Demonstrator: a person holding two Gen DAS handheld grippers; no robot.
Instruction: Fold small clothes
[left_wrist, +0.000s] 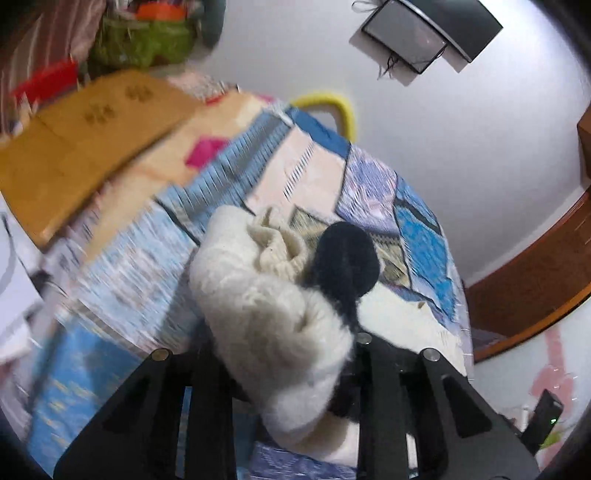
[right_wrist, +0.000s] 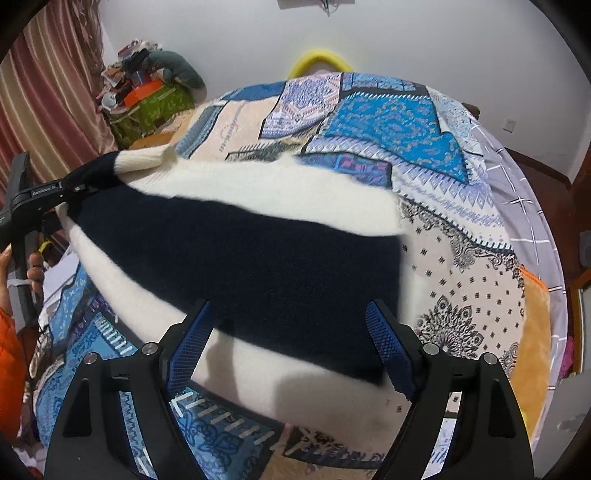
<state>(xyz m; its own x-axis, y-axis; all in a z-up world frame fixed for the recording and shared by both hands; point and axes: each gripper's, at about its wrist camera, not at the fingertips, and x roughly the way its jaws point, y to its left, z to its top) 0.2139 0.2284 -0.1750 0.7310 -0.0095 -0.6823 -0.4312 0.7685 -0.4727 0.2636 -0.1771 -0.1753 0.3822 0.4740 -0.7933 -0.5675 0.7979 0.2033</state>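
Note:
A fluffy white sweater (right_wrist: 258, 192) with a wide black band (right_wrist: 240, 251) lies spread on the patchwork bedspread (right_wrist: 388, 125). My right gripper (right_wrist: 289, 306) hovers open over its near part, blue pads apart and gripping nothing. At the sweater's far left my left gripper (right_wrist: 70, 190) is shut on the sleeve, and the cream ribbed cuff (right_wrist: 144, 158) sticks out beyond it. In the left wrist view the bunched white sleeve (left_wrist: 258, 295) with its black part (left_wrist: 343, 254) and cuff (left_wrist: 280, 240) fills the left gripper (left_wrist: 288, 347) and hides its fingertips.
A person's hand (right_wrist: 33, 269) and orange sleeve (right_wrist: 9, 354) are at the left edge. A tan board (left_wrist: 74, 147) lies beside the bed. A green bag (right_wrist: 155, 103) heaped with clutter, striped curtains (right_wrist: 44, 92), a yellow hoop (right_wrist: 319, 59) and an orange blanket (right_wrist: 535, 314) surround the bedspread.

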